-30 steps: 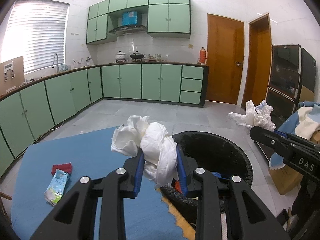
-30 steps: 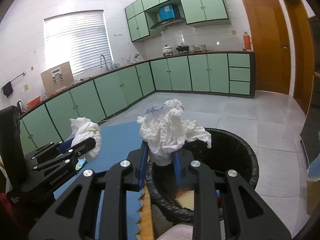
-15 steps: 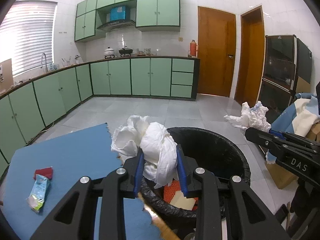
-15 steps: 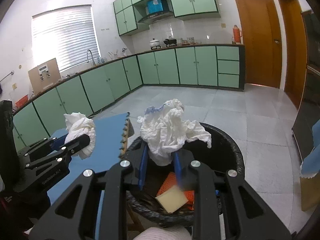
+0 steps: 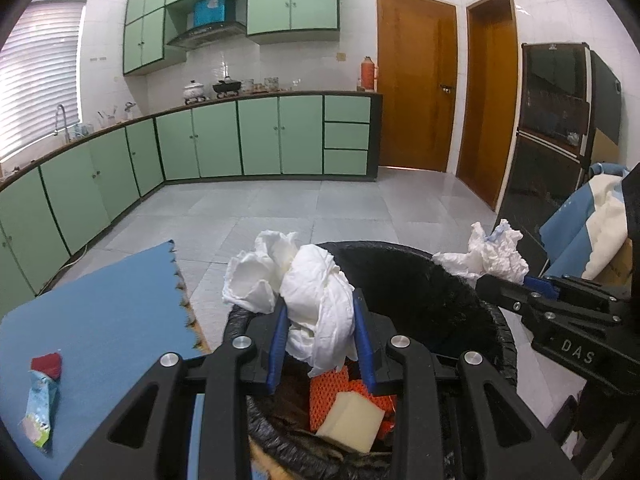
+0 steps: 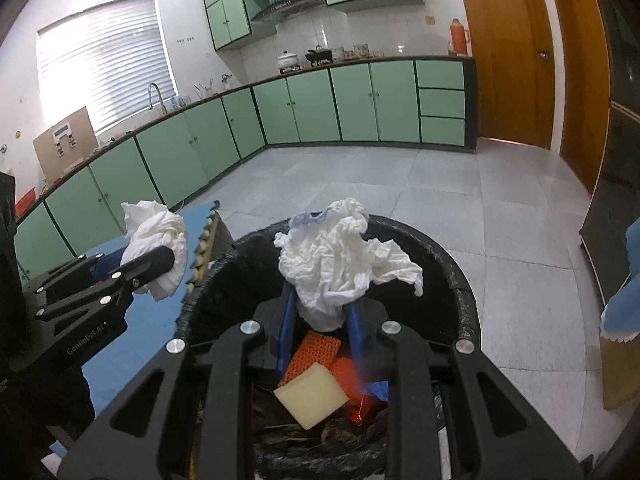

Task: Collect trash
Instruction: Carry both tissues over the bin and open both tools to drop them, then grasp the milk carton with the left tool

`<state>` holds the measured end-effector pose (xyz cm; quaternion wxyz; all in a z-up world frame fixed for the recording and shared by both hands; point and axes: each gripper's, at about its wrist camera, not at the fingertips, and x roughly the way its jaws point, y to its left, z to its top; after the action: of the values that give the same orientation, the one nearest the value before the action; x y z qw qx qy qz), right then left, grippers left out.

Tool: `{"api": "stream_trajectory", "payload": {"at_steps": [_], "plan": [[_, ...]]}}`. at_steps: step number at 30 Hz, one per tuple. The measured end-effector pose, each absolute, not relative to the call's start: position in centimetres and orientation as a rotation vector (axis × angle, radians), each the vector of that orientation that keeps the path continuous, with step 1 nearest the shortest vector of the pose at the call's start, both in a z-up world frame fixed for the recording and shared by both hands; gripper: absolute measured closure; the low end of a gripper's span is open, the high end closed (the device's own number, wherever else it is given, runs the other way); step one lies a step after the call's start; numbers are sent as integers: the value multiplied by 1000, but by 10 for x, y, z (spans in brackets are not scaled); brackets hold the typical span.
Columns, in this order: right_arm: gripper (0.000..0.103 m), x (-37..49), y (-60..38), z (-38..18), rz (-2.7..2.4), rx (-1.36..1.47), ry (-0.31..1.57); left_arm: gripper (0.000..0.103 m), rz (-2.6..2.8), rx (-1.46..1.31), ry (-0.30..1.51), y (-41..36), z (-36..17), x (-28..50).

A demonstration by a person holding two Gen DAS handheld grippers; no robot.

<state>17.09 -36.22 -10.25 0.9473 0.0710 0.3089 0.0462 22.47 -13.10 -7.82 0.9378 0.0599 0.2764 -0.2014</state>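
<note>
My left gripper (image 5: 320,344) is shut on a crumpled white tissue (image 5: 304,292) and holds it over the near-left rim of the black-lined trash bin (image 5: 416,280). My right gripper (image 6: 320,320) is shut on another crumpled white tissue (image 6: 344,260) above the bin (image 6: 460,280). Inside the bin lie a pale yellow sponge (image 6: 312,396) and orange mesh trash (image 6: 316,352). The right gripper with its tissue (image 5: 488,256) shows in the left wrist view. The left gripper's tissue (image 6: 156,244) shows in the right wrist view.
A blue foam mat (image 5: 100,320) covers the table left of the bin. On it lie a small light-blue wrapper (image 5: 40,412) and a red scrap (image 5: 48,364). Green kitchen cabinets (image 5: 260,136), wooden doors (image 5: 416,80) and a dark cabinet (image 5: 560,128) stand beyond the tiled floor.
Both grippers have moved from above the mat's edge to over the bin, each still holding its tissue. The bin's contents have come into view.
</note>
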Motion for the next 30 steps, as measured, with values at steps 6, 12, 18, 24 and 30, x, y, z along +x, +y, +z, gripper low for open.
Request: {"api": "stream_trajectory", "payload": {"at_steps": [6, 12, 18, 24, 30], "plan": [[74, 192, -372, -125, 89, 144, 673, 71, -440, 127, 604, -149, -95, 243], [43, 198, -379, -143, 47, 136, 708, 44, -448, 108, 634, -147, -101, 254], [14, 183, -372, -137, 8, 122, 694, 38, -431, 58, 624, -122, -86, 251], [12, 153, -345, -108, 35, 120, 630, 34, -376, 41, 571, -73, -63, 230], [11, 139, -292, -81, 132, 139, 580, 32, -243, 24, 530, 8, -50, 197]]}}
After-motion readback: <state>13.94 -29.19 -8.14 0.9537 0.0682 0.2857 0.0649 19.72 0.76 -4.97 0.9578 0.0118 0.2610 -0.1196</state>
